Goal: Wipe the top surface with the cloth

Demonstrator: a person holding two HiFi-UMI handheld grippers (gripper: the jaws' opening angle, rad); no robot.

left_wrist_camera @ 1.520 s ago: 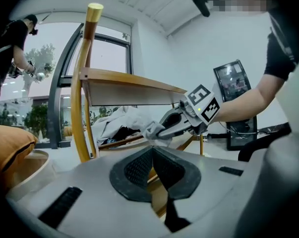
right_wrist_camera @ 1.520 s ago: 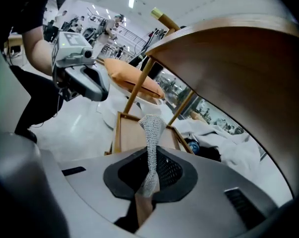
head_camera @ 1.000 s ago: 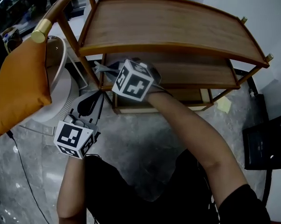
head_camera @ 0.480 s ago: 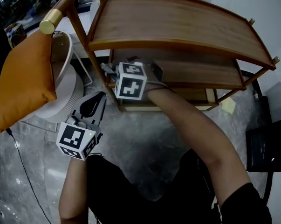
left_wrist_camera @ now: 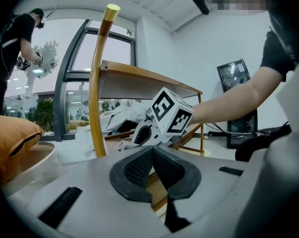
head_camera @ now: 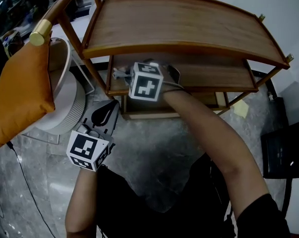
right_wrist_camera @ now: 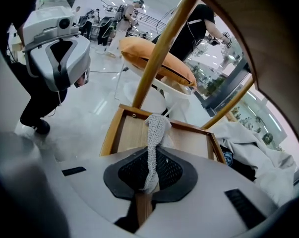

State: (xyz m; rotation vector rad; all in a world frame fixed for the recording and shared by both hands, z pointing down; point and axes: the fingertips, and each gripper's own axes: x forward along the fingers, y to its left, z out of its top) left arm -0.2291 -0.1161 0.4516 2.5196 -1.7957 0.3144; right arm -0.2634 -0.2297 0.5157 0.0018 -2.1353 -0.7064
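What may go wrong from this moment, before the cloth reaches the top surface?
1. The right hand-held gripper sits below the front edge of the top shelf, so raising it straight up may knock that edge.
2. It pinches only a narrow, bunched part of the cloth; the cloth may slip out during wiping.

My right gripper [right_wrist_camera: 150, 170] sits in the low gap under the top shelf [head_camera: 184, 24], with the middle shelf [head_camera: 213, 76] just below. A wooden post [head_camera: 72, 38] blocks the left. The top shelf is open from above. My left gripper [left_wrist_camera: 152, 162] has open floor [head_camera: 154, 148] at the frame's middle. An orange cushion [head_camera: 23, 93] and white tub [head_camera: 65, 98] crowd the left.
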